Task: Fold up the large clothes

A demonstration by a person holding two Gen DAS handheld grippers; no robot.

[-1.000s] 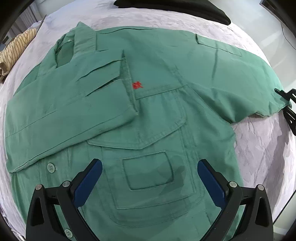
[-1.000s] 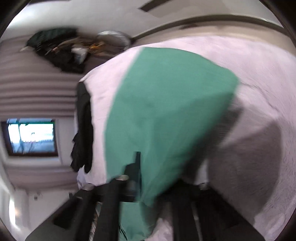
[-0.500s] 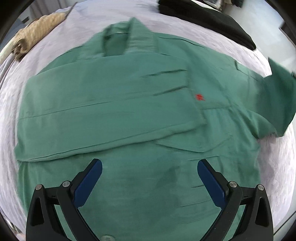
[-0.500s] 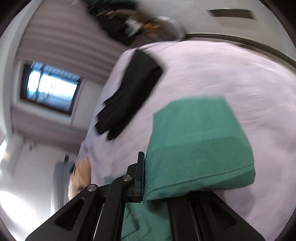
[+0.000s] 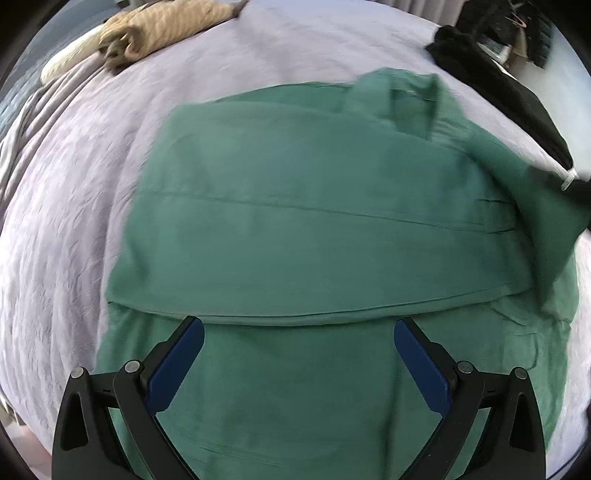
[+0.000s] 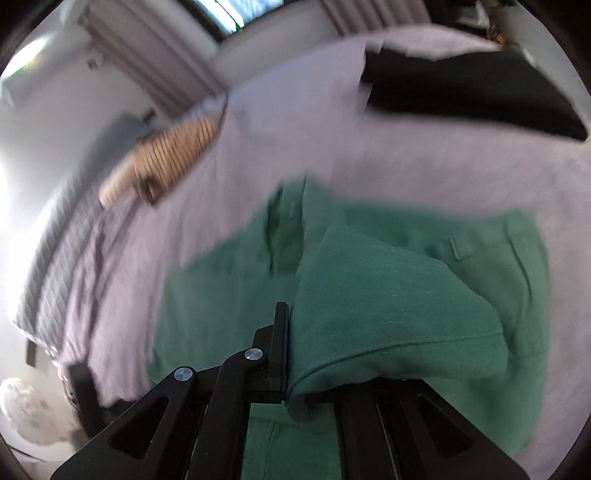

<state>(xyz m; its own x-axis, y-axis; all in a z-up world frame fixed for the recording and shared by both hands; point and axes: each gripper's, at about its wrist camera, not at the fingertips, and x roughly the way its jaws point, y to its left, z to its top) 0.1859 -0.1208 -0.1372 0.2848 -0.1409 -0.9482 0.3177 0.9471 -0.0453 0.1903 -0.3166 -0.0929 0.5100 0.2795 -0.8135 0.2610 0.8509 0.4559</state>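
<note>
A large green shirt [image 5: 314, 229] lies flat on a pale lilac bedsheet [image 5: 74, 206], one sleeve folded across its chest. My left gripper [image 5: 299, 354] is open and empty, hovering over the shirt's lower body. My right gripper [image 6: 291, 354] is shut on the shirt's other sleeve [image 6: 388, 306] and holds it lifted over the shirt body; the sleeve drapes over the jaws and hides the right finger. In the left wrist view the raised sleeve [image 5: 543, 206] and the right gripper's tip show at the right edge.
A tan striped garment [image 5: 162, 29] lies at the bed's far left, also in the right wrist view [image 6: 173, 155]. A black garment [image 5: 506, 92] lies at the far right, also in the right wrist view [image 6: 469, 88]. A curtained window is behind the bed.
My right gripper has carried the sleeve up and across, over the shirt body. My left gripper has shifted left, so the shirt sits further right in its view.
</note>
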